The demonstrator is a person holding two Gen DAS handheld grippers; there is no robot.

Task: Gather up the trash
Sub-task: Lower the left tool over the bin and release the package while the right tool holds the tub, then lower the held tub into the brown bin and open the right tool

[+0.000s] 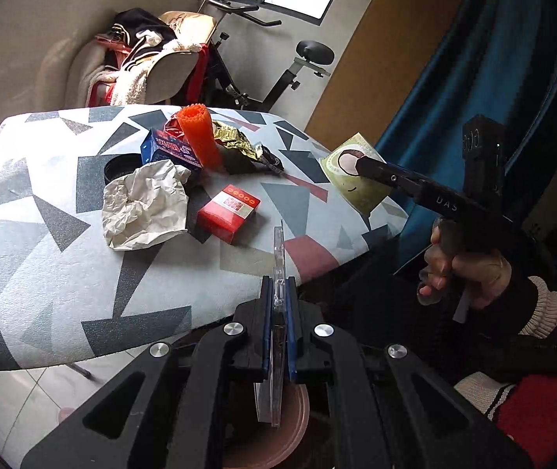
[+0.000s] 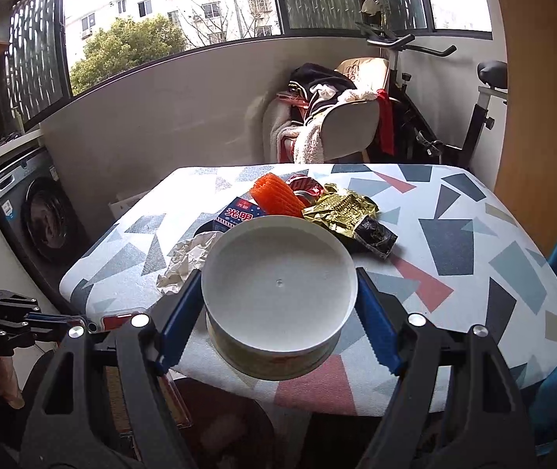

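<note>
Because the round paper tub (image 2: pixel 278 293) is squeezed across its widest part between the blue pads (image 2: pixel 179 324) of the right gripper (image 2: pixel 278 308), it rides with its white base facing the camera and its printed side (image 1: pixel 356 178) turned out toward the left one, a hold that looks meant to carry it off the table's near edge. Directly beneath that gripper, below the table edge, a reddish round container (image 2: pixel 224 430) shows, probably the bin, so the tub is likely held there for a drop; that is a judgement. The left gripper (image 1: pixel 278 324) is clamped on a thin clear plastic case (image 1: pixel 278 273), held edge-on so the flat faces meet the pads, and it hangs over a pinkish rim (image 1: pixel 278 430) just below its fingers, seemingly the same bin. Ahead of both grippers, on the patterned table (image 1: pixel 63 273), the remaining trash lies clustered: a red box (image 1: pixel 228 213) nearest the left gripper, crumpled white paper (image 1: pixel 141 211) to its left, then a blue carton (image 1: pixel 169 152), an orange mesh sleeve (image 1: pixel 200 136) and a gold foil wrapper (image 1: pixel 235 146) farther off. A dark round lid (image 1: pixel 120 168) sits partly under the paper. Beyond the table stand a clothes-draped chair (image 2: pixel 337 117) and an exercise bike (image 2: pixel 454 117).
</note>
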